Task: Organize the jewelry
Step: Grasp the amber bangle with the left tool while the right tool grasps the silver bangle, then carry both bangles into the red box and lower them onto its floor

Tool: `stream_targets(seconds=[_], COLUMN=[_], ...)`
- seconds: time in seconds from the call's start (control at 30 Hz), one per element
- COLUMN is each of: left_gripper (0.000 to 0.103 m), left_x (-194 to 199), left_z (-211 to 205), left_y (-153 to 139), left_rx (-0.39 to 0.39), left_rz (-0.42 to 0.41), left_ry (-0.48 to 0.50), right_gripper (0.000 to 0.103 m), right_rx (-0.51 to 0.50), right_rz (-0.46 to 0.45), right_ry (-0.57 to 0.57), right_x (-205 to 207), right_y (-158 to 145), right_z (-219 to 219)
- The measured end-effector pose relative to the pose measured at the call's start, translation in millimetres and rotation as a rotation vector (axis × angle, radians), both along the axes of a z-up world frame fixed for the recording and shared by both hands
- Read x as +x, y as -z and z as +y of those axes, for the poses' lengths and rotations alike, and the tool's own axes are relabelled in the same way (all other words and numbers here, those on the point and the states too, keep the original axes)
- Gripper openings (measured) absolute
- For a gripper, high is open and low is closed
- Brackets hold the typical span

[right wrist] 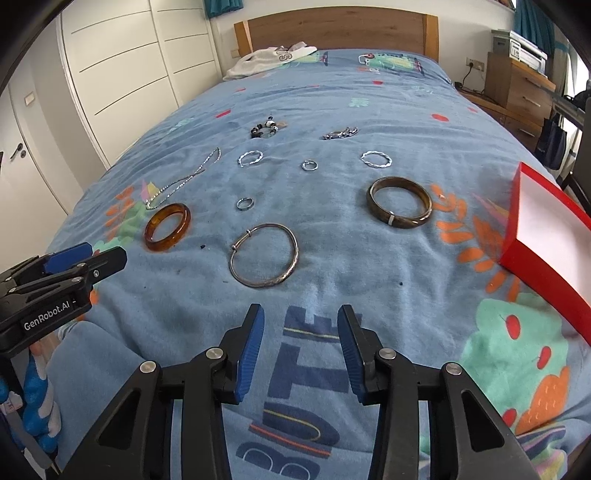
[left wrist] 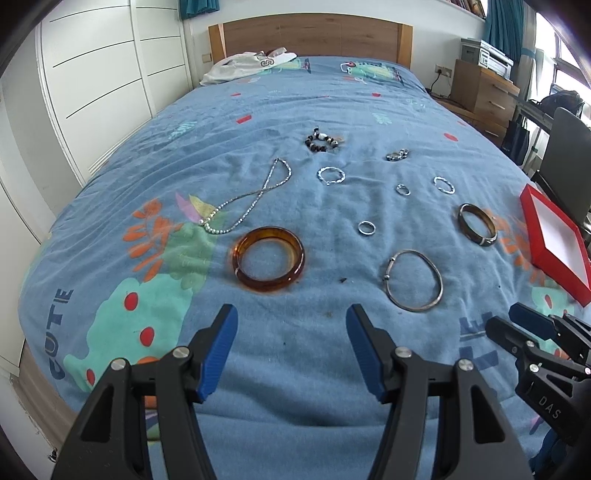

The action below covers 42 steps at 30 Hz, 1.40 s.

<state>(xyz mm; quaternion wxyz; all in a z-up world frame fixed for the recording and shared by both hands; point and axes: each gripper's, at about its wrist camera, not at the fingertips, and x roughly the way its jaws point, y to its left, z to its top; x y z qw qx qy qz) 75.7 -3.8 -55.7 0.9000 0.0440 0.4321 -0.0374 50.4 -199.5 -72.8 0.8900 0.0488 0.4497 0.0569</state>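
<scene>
Jewelry lies spread on a blue bedspread. An amber bangle (left wrist: 268, 259) (right wrist: 167, 226) lies just ahead of my open, empty left gripper (left wrist: 291, 321). A thin silver bangle (left wrist: 413, 279) (right wrist: 264, 259) lies ahead of my open, empty right gripper (right wrist: 301, 319). A dark brown bangle (left wrist: 477, 224) (right wrist: 399, 202), a silver chain necklace (left wrist: 245, 199) (right wrist: 184, 179), a beaded bracelet (left wrist: 322, 140) (right wrist: 265, 127), twisted silver rings (left wrist: 331, 175) (right wrist: 376, 159) and small rings (left wrist: 366, 228) (right wrist: 245, 203) lie farther back. A red box (left wrist: 554, 242) (right wrist: 546, 236) with a white inside stands open at the right.
A white garment (left wrist: 247, 66) lies near the wooden headboard (left wrist: 310, 35). White wardrobe doors (left wrist: 96, 85) line the left. A wooden drawer unit (left wrist: 484, 88) and a chair (left wrist: 565, 147) stand right of the bed. The other gripper shows at each view's edge (left wrist: 535, 332) (right wrist: 74, 266).
</scene>
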Motion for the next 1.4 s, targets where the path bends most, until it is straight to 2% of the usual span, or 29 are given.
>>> stream_targets(seconds=[0.27,0.57,0.77,1.0,1.13,1.2,1.3,1.37,1.4], left_gripper=[0.059,0.058,0.058,0.057,0.046,0.041,0.027,0.011,0.01], left_x=[33,67,83,102,111,114,117,118,117], left_z=[1,19,14,6,4,2,-2,-6,-9], left_y=[12,21,30,54,66,71,75,75,74], left_rx=[-0.002,-0.072,-0.068,-0.038,-0.023,-0.013,-0.014,-0.008,0.0], left_rz=[0.021,0.029,0.044,0.103,0.136,0.145,0.149,0.147,0.143], left_ry=[0.02,0.025,0.064,0.045,0.039,0.034,0.037,0.039,0.041], right_gripper=[0.041,0.038,0.037,0.037,0.035,0.029,0.016,0.01,0.007], right_rx=[0.027,0.07,0.084,0.053,0.022,0.003,-0.022,-0.021,-0.023], right_rz=[0.021,0.056,0.076,0.066,0.046,0.036,0.018,0.013,0.01], right_ry=[-0.035,-0.029,-0.021,-0.046,-0.066,-0.074,-0.09,-0.101,-0.107], right_x=[32,62,79,94,99,101,104,106,107], right_y=[13,31,44,53,57,58,58,58,57], right_z=[9,8,6,10,14,16,17,17,17])
